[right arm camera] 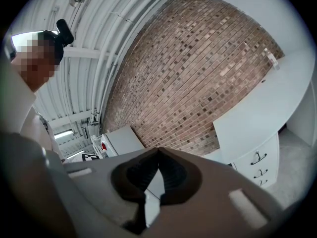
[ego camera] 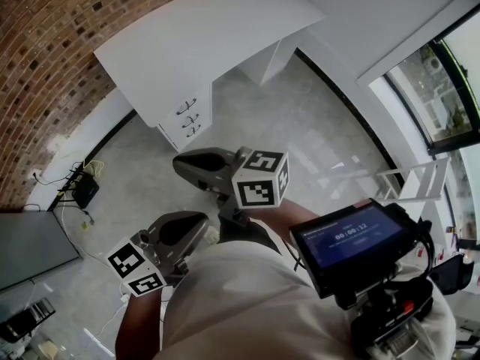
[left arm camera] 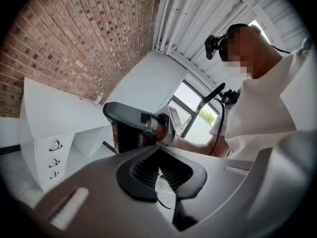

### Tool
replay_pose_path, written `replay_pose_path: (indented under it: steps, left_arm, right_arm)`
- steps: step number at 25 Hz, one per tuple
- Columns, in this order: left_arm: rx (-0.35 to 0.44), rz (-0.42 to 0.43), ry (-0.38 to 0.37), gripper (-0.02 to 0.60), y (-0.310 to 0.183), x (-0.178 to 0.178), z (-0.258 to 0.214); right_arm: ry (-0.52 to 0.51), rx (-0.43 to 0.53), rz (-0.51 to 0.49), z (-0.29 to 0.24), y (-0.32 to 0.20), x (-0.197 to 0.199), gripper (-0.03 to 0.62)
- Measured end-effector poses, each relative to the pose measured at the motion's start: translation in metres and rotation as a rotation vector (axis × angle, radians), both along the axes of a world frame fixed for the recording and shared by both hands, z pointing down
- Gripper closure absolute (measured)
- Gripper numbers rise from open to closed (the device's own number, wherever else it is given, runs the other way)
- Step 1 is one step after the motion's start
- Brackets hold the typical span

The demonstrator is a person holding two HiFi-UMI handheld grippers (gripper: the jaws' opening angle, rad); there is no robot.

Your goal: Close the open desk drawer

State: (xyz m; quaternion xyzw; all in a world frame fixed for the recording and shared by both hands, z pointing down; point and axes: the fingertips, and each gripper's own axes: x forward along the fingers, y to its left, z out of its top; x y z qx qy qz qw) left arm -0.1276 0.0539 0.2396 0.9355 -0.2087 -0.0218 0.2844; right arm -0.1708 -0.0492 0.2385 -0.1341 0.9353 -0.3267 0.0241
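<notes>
Three drawers (ego camera: 187, 116) seen flush under the worktop (ego camera: 202, 32), well apart from the grippers.
Left gripper (left arm camera: 158, 150) and right gripper (right arm camera: 158, 151) are closed on nothing; no drawer is judged left to push.

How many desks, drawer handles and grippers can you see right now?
desk: 1
handles: 3
left gripper and right gripper: 2
Total: 6
</notes>
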Motion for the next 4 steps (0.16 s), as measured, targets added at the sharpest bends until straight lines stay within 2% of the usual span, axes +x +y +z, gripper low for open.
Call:
replay_pose_path:
  steps: [4]
  left_arm:
    - [-0.005,-0.002,0.001,0.575,-0.0024,-0.0001,0.003]
  right_arm:
    - [0.019,0.032,0.01,0.0008,-0.0038,0.0011,0.591]
